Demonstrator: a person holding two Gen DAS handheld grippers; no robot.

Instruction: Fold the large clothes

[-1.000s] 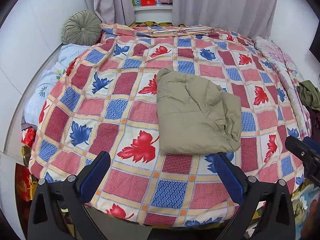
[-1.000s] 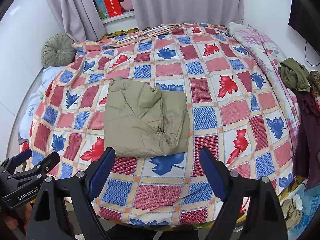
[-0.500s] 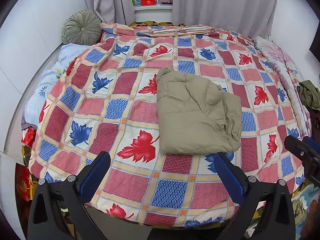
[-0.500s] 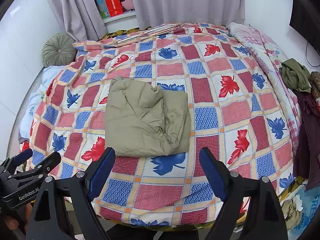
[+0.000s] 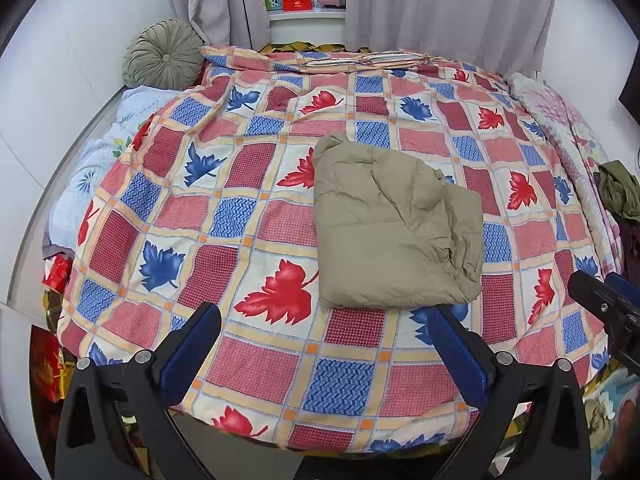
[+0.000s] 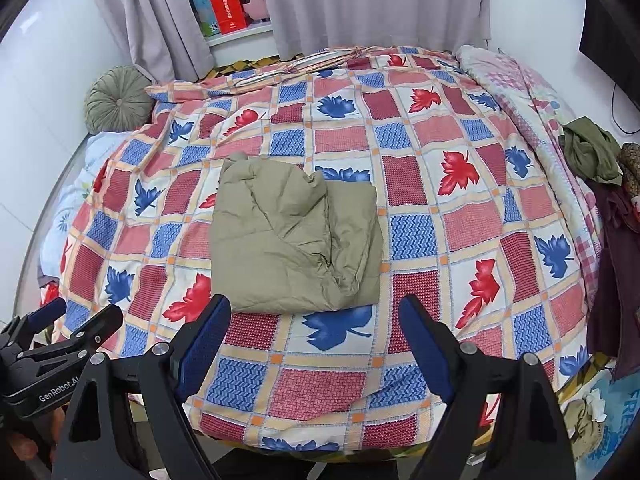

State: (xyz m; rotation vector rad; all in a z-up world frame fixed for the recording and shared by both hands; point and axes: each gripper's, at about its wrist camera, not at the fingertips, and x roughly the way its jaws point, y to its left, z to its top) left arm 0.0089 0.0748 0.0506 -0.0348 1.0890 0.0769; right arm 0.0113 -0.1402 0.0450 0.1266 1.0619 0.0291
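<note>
Blue-padded left gripper (image 5: 324,344) and right gripper (image 6: 316,336) gape wide, holding nothing.

It is a home bedroom: a bed (image 5: 256,364) under a leaf-patterned quilt (image 5: 224,216), a round cushion (image 5: 164,56) at 11 o'clock, grey curtains (image 5: 440,4) at 12, spare clothes (image 6: 592,152) at 3.

Left claw (image 6: 60,320) body: "GenRobot.AI", white print, at the right wrist view's lower left edge.
Red box (image 6: 227,6) on the windowsill: white characters, too small to read.
Blue packaging (image 6: 624,400) right of the bed's foot: large letters "FRE", cut off.
</note>
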